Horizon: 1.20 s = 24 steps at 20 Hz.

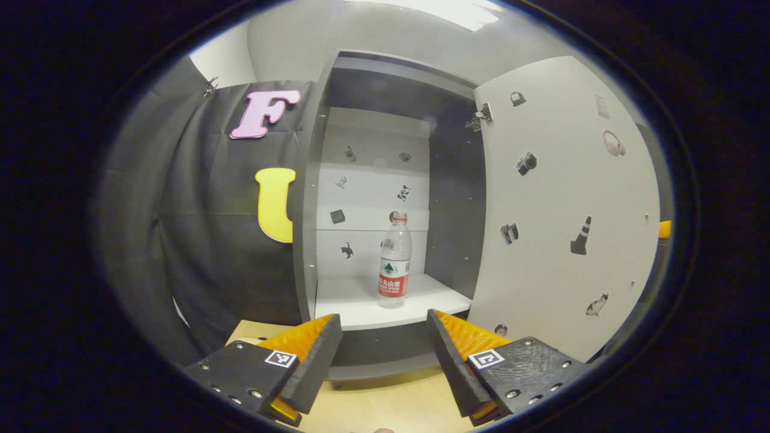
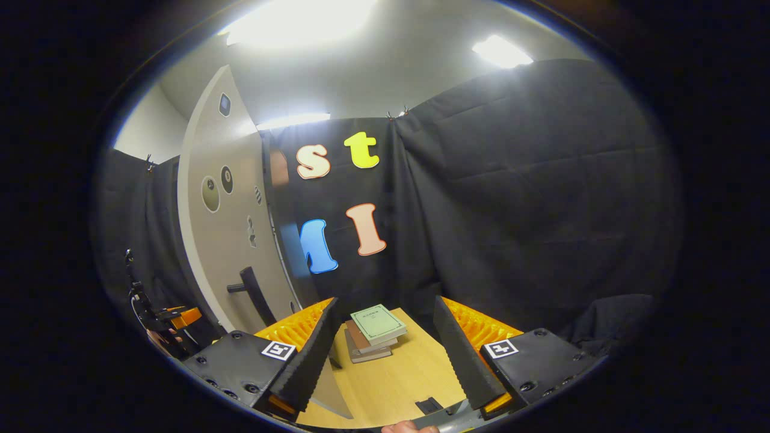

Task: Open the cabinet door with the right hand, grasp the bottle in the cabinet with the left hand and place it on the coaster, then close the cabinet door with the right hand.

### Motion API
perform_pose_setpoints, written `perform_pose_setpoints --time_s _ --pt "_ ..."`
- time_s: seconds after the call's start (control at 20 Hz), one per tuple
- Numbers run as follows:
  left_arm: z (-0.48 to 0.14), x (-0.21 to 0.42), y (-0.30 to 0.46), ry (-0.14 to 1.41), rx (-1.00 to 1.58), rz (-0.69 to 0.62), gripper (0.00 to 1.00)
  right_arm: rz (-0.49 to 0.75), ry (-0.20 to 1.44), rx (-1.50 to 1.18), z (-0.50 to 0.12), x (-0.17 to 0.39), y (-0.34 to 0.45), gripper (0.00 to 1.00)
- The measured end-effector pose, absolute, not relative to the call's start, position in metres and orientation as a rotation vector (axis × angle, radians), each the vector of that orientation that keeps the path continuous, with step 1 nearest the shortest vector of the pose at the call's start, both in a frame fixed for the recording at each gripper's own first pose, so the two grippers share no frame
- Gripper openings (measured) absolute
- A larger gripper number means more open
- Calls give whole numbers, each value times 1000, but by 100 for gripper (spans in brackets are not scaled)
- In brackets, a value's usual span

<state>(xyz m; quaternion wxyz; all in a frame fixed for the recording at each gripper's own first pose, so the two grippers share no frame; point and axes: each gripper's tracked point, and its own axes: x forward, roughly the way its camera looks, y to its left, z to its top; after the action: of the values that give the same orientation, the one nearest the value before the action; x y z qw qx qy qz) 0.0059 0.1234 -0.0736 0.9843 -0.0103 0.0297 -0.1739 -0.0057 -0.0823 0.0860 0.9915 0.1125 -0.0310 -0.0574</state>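
Note:
A clear plastic bottle with a red and white label stands upright on the white shelf inside the grey cabinet. The cabinet door is swung wide open to the right. My left gripper is open, hovering in front of the cabinet and short of the bottle, nothing between its fingers. In the right gripper view, the door appears at the left with its dark handle. My right gripper is open and empty, to the right of the door and apart from the handle.
A stack of books lies on the wooden table at the far edge near the black cloth wall. A small dark object lies on the table close to my right gripper. The other gripper and a hand holding it show at far left.

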Motion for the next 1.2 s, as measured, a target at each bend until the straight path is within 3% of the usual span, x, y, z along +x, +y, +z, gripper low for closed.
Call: perform_pose_setpoints --time_s 0.2,0.55,1.2 --pt "-68 17 117 31 4 -353 88 -132 -72 196 88 29 -93 98" --pt "-66 35 119 10 44 -318 88 -10 -11 158 70 90 -84 98" --pt "-50 30 119 81 -35 -321 88 2 51 184 42 127 -111 98"
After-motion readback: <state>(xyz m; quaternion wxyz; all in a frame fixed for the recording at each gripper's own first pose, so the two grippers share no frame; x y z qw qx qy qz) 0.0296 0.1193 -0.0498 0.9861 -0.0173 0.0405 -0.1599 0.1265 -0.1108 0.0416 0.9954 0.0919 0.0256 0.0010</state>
